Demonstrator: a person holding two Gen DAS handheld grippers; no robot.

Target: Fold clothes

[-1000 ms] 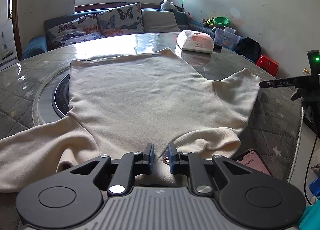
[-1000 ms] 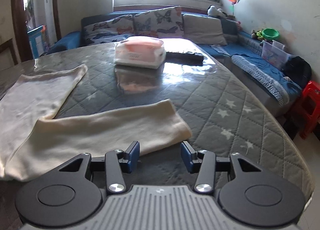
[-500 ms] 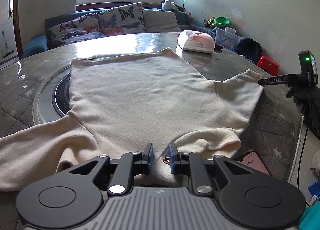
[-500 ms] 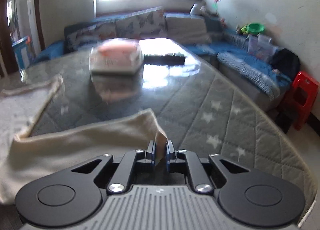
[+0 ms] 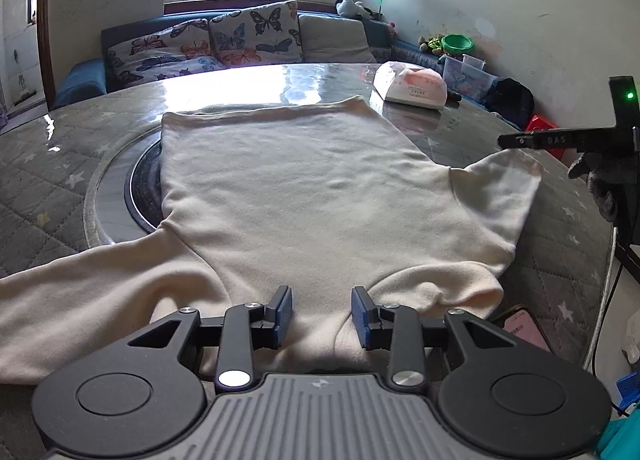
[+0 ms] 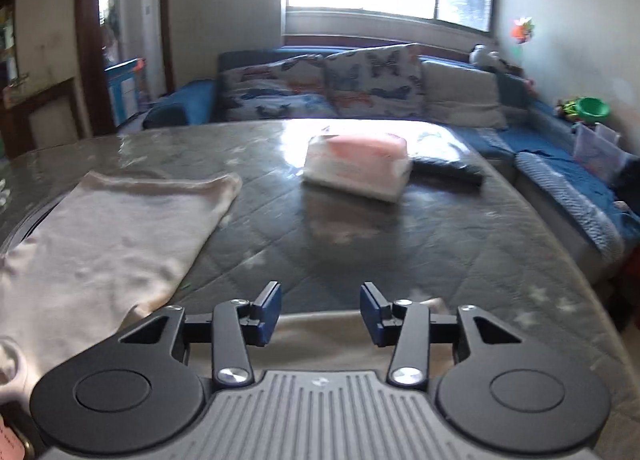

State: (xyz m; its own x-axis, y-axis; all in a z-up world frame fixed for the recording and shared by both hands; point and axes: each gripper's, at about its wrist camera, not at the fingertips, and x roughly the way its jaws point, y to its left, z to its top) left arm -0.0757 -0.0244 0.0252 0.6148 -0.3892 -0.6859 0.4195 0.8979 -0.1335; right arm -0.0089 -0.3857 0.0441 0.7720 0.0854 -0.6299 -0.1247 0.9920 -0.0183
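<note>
Both sets of jaws have just let go. The left gripper (image 5: 321, 314), pinched at the collar half a second ago, now stands spread over the neckline of the cream sweater (image 5: 300, 196). The right gripper (image 6: 320, 312), which had been pressed together on the cuff of the right sleeve (image 6: 352, 336), is spread too, with that sleeve lying slack beneath it. So the garment has been released and rests flat on the tabletop (image 6: 420, 244), body stretching toward 12 o'clock, one sleeve out at 9 o'clock, the other at 3 o'clock; no fold shows in it. As for containers, only a soft tissue pack (image 6: 356, 164) sits at 1 o'clock, contents unseen.
</note>
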